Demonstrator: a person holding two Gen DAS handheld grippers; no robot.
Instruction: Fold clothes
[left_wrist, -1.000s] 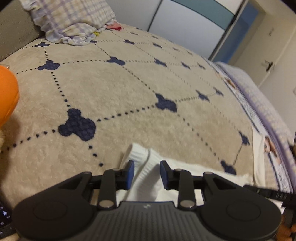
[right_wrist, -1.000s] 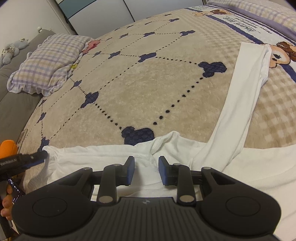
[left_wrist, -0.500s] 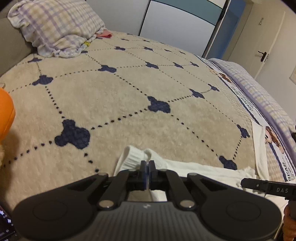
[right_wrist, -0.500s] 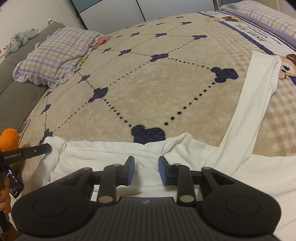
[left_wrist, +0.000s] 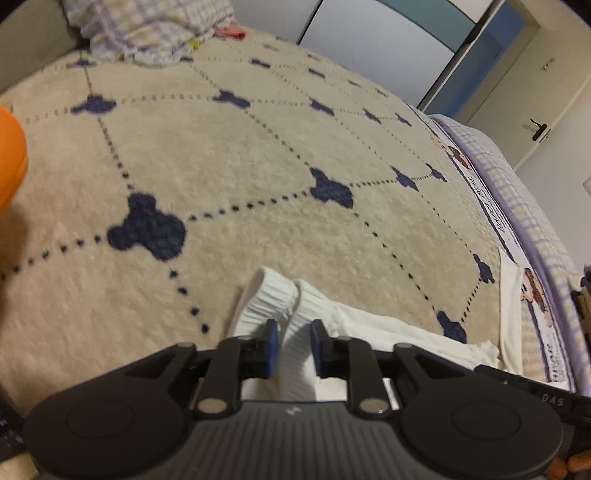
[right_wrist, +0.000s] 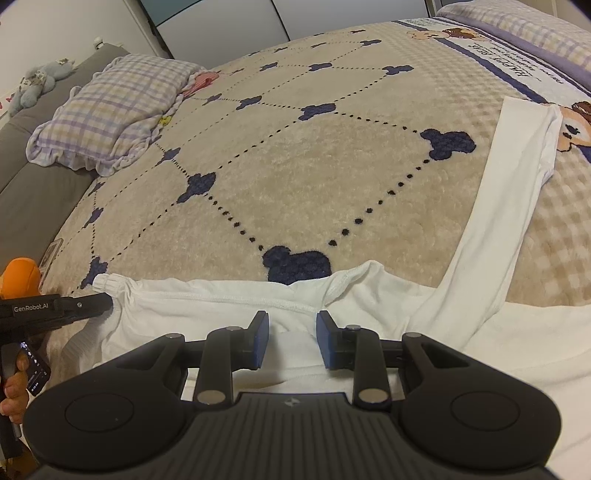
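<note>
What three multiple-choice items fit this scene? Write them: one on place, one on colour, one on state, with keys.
1. The checked purple-and-cream pillow lies:
A. at the bed's far left corner
B. on the floor
C. on the garment

2. The mouse-head motifs on the beige fleece blanket are:
A. red
B. dark blue
C. green

3. The outstretched sleeve of the white long-sleeved garment is:
A. knotted
B. rolled into a ball
C. laid out flat and straight

Key:
1 A, it sits at the blanket's far left edge.
2 B, every motif is navy.
3 C, it runs flat across the blanket.
</note>
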